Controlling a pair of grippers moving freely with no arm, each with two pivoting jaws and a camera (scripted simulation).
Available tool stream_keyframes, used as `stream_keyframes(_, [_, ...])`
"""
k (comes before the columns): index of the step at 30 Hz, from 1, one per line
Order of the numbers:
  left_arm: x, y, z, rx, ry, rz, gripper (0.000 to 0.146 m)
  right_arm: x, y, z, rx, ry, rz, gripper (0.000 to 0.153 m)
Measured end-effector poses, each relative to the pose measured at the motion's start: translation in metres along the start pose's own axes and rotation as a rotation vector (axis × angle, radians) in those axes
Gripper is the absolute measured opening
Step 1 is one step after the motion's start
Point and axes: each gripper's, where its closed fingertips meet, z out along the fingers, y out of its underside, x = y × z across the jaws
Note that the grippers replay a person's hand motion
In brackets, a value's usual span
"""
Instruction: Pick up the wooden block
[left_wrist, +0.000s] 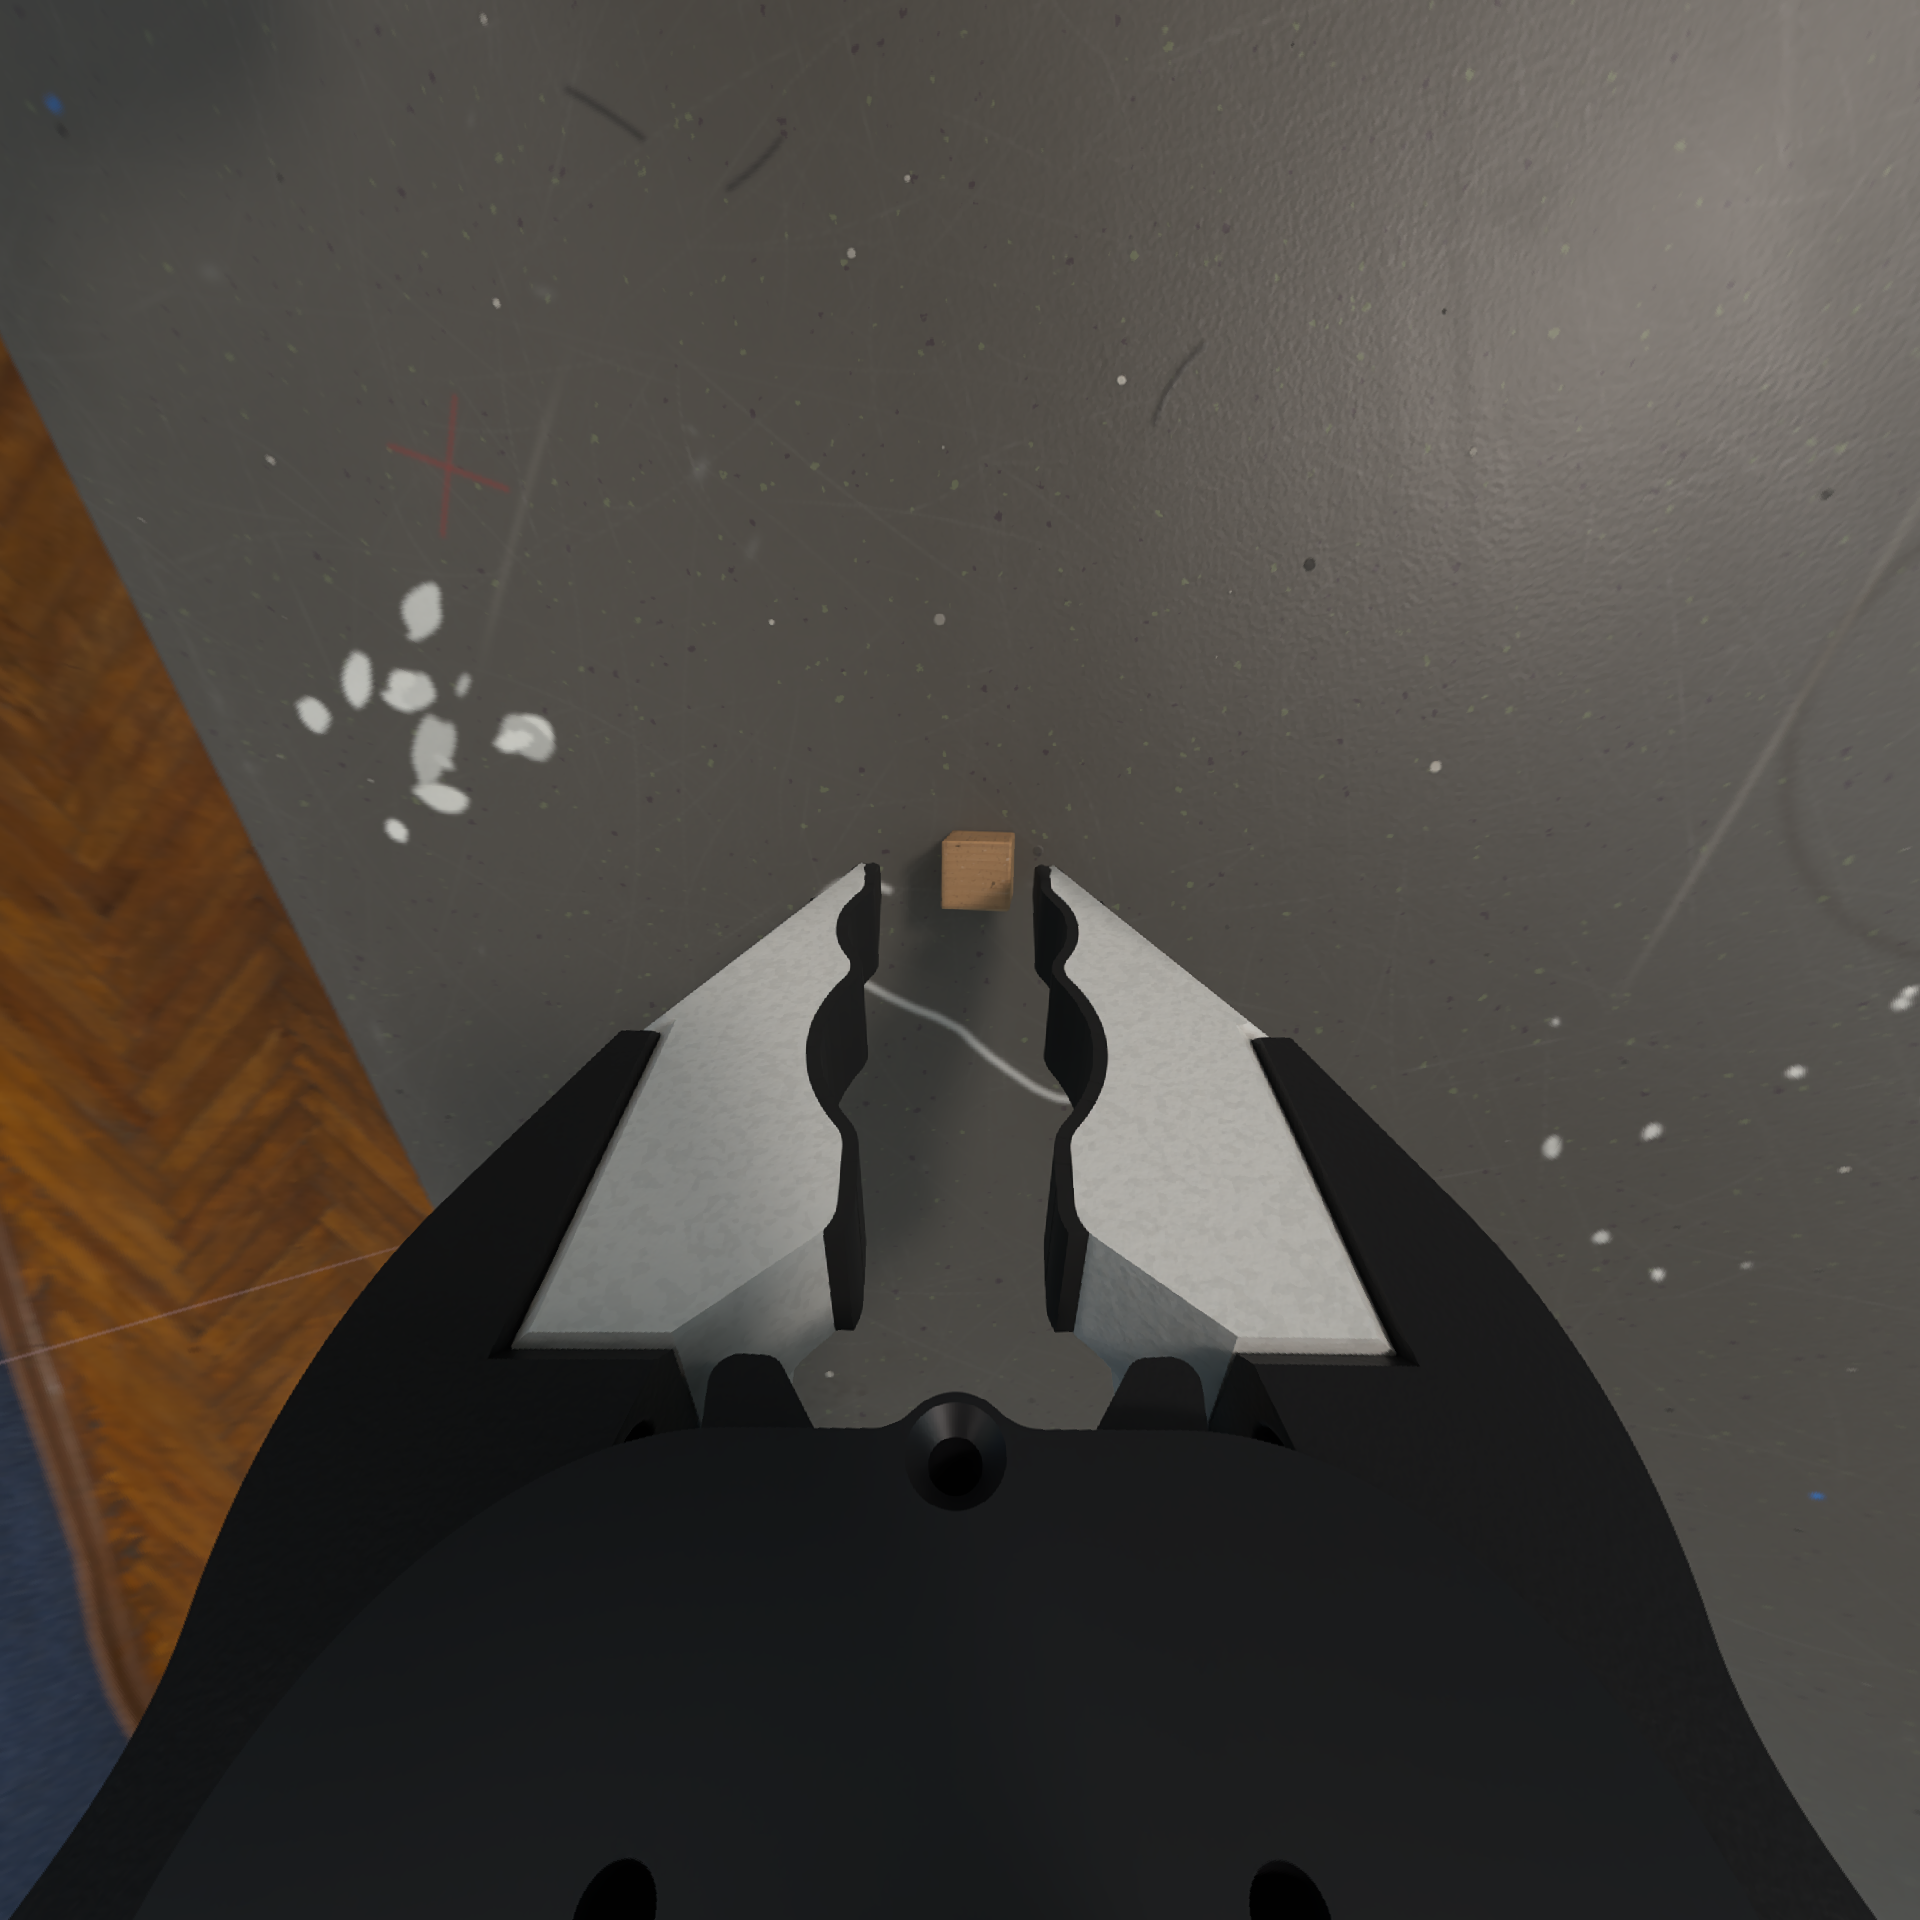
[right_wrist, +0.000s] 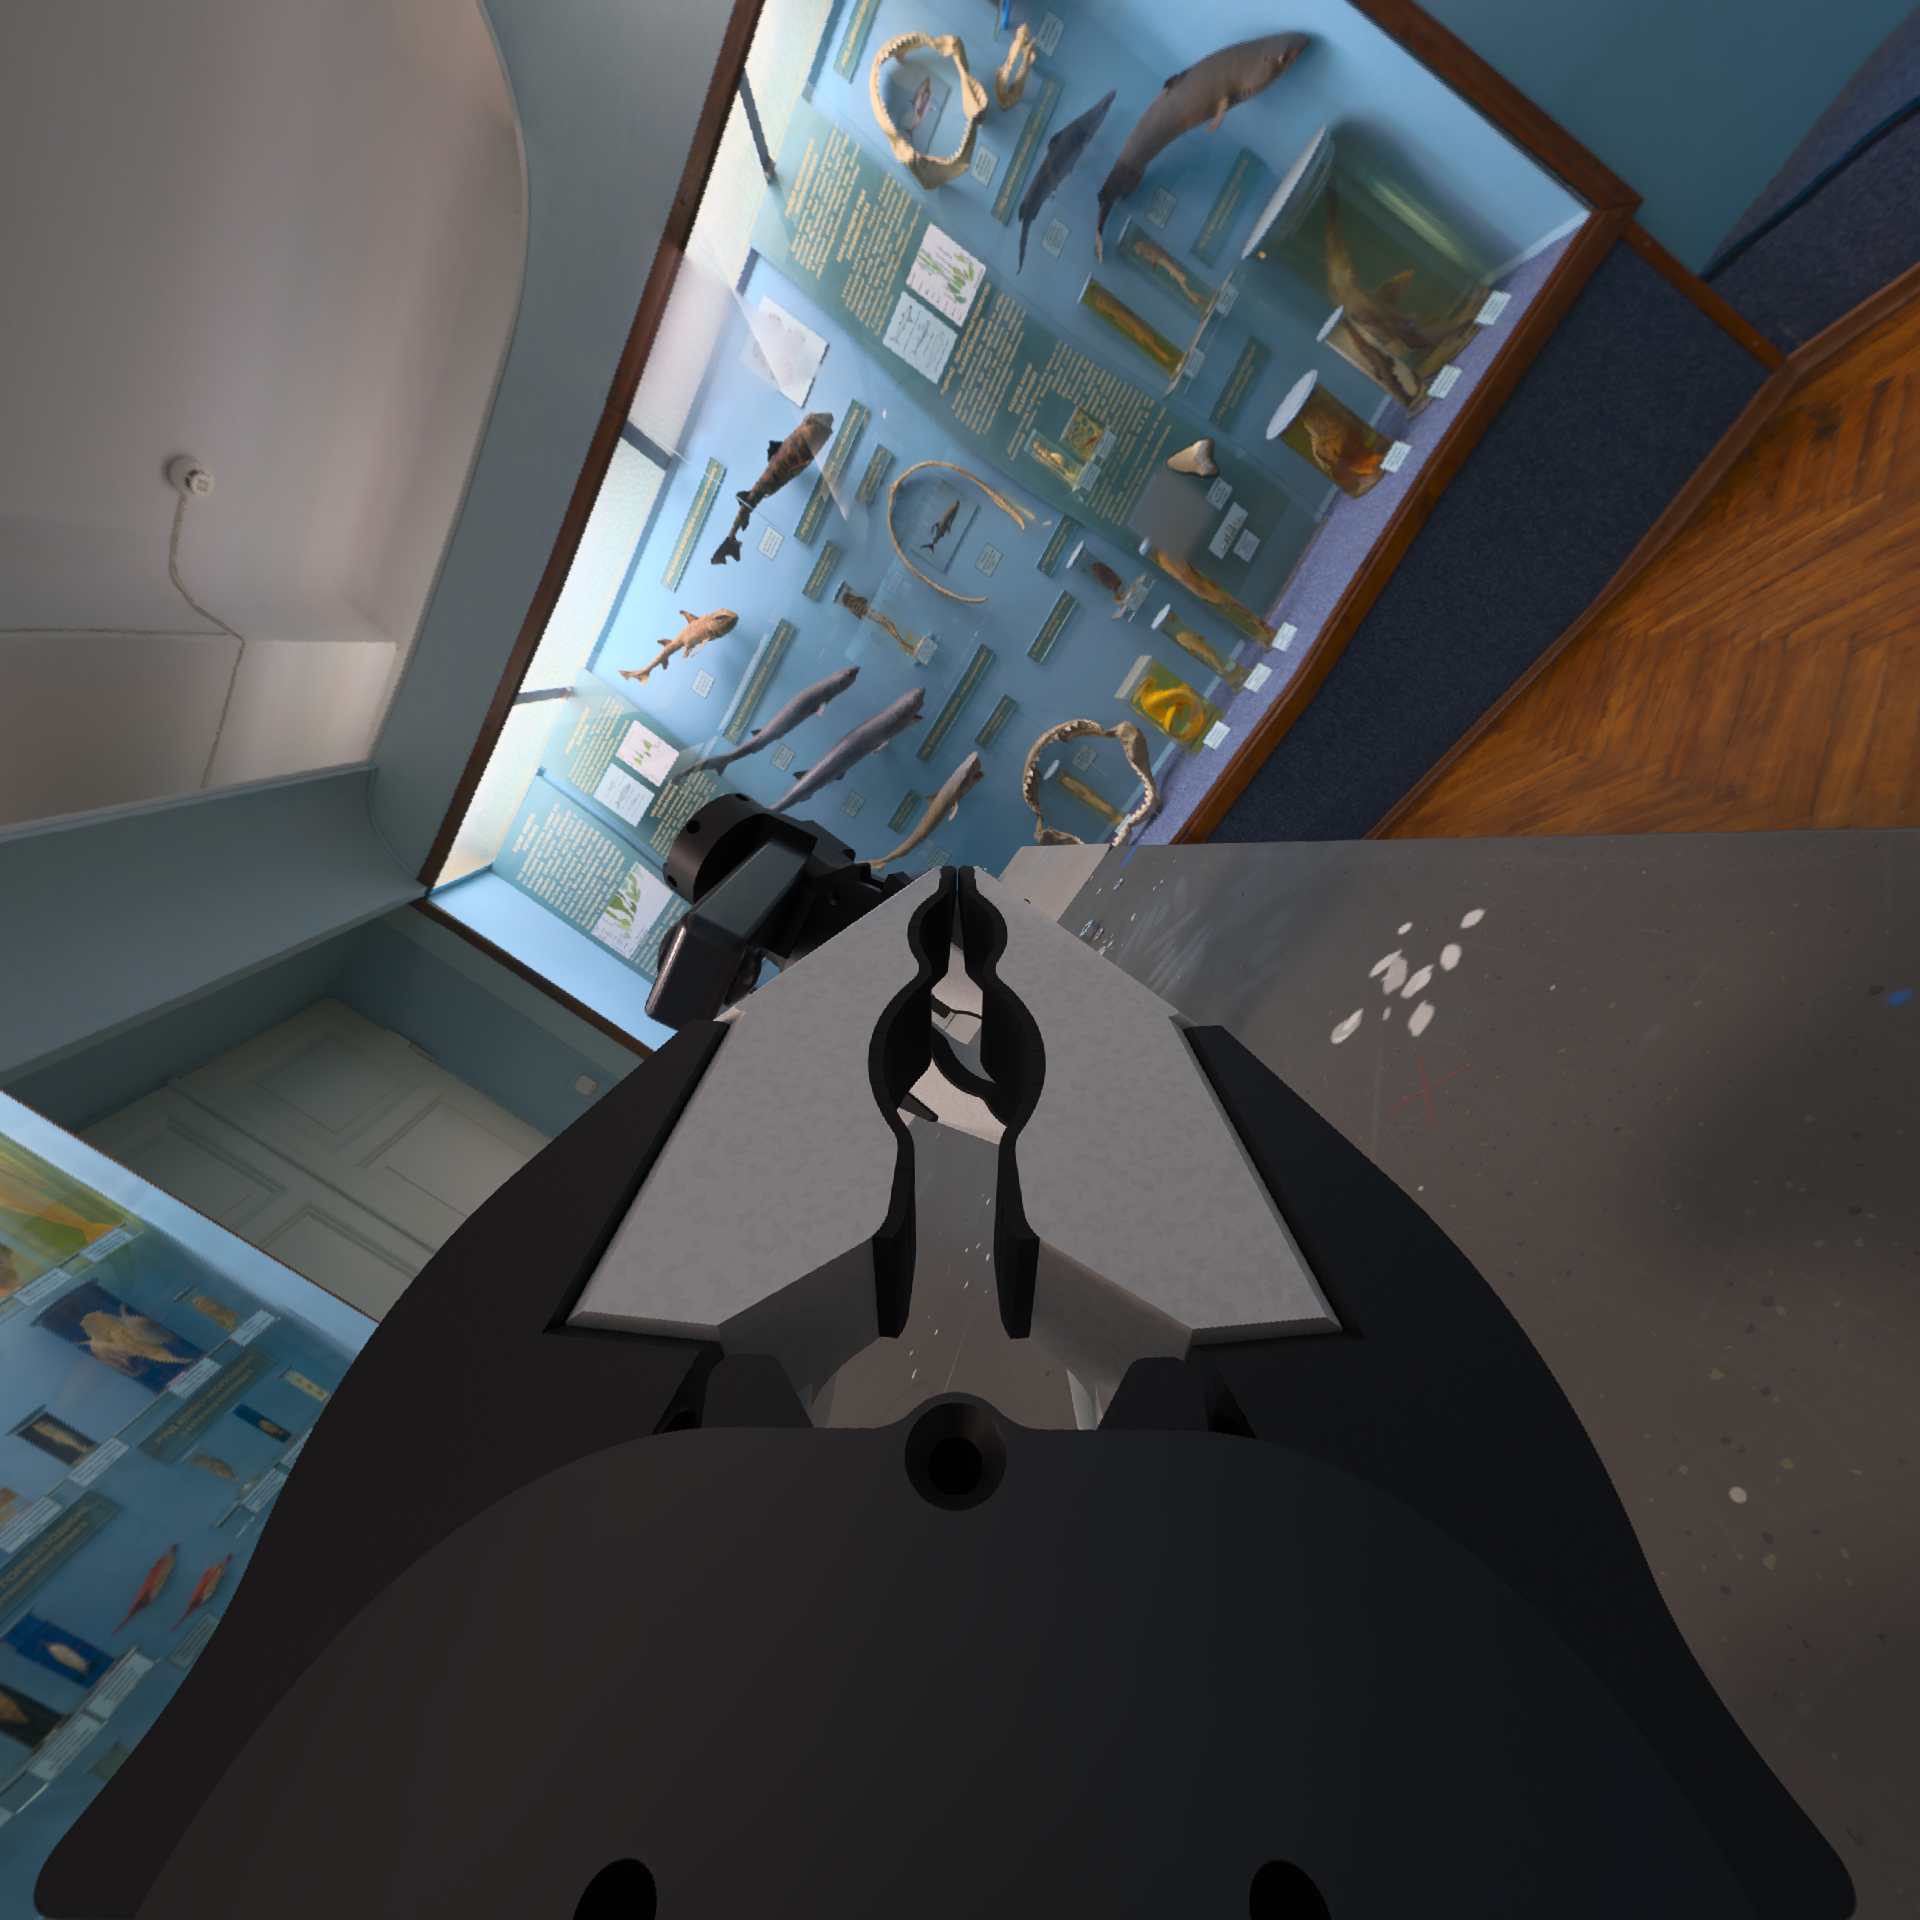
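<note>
Left wrist view looks steeply down on a dark grey, speckled and scratched tabletop (left_wrist: 1351, 416). The left gripper (left_wrist: 954, 883), a black body with pale grey finger plates and black wavy-edged pads, has its jaws spread well apart and grips nothing. A small light-brown wooden block (left_wrist: 977, 871), cube-shaped, sits on the tabletop just past the fingertips (left_wrist: 869, 883), in line with the gap between them and a little nearer the right-hand finger; from this angle it looks apart from both fingers. A thin white curved line (left_wrist: 966, 1039) on the surface runs across the gap between the fingers. To the left lie a cluster of white paint blotches (left_wrist: 426, 707) and a faint red cross mark (left_wrist: 449, 468). Beyond the table's left edge shows an orange-brown herringbone wooden floor (left_wrist: 156, 935).

Right wrist view is rolled sideways and aims out across the room. The right gripper (right_wrist: 954, 875), of the same black and grey build, has its fingertips pressed together at the tip, with only the wavy hollows lower down leaving gaps; it holds nothing. The grey tabletop (right_wrist: 1558, 1247) fills the right side, with the white blotches (right_wrist: 1413, 977) and the red cross (right_wrist: 1429, 1091) on it. Just behind the fingertips, to the left, a black device (right_wrist: 748, 904) is partly hidden, the other gripper. The block is not visible here. Farther off stand a blue-lit, wood-framed glass display case of fish specimens and jaws (right_wrist: 987, 468), a pale vaulted ceiling (right_wrist: 260, 312) and a white panelled door (right_wrist: 343, 1164).
</note>
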Motion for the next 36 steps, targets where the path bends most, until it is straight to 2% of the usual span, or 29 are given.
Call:
stream_keyframes(4, [0.002, 0.003, 0.004, -0.027, 0.044, -0.052, 0.026, 0.0, 0.0, 0.0, -0.001, -0.002, -0.001, 0.0])
stream_keyframes(13, [0.002, 0.01, 0.014, -0.088, 0.023, -0.013, 0.023, -0.001, -0.001, -0.001, 0.003, -0.006, -0.002, 0.0])
stream_keyframes(17, [0.004, 0.01, 0.015, -0.084, 0.038, -0.011, 0.014, -0.002, -0.001, -0.001, 0.001, -0.009, -0.001, 0.0])
stream_keyframes(23, [0.0, 0.003, 0.011, -0.055, 0.013, -0.005, 0.014, -0.001, 0.001, 0.0, -0.006, -0.008, -0.002, 0.0])
stream_keyframes(27, [-0.017, -0.023, -0.003, 0.08, -0.097, -0.02, 0.014, 0.0, -0.001, -0.001, 0.002, 0.001, -0.001, 0.0])
stream_keyframes(36, [-0.064, -0.094, -0.036, 0.411, -0.473, -0.139, 0.014, 0.005, -0.014, -0.013, 0.058, 0.018, 0.018, 0.0])
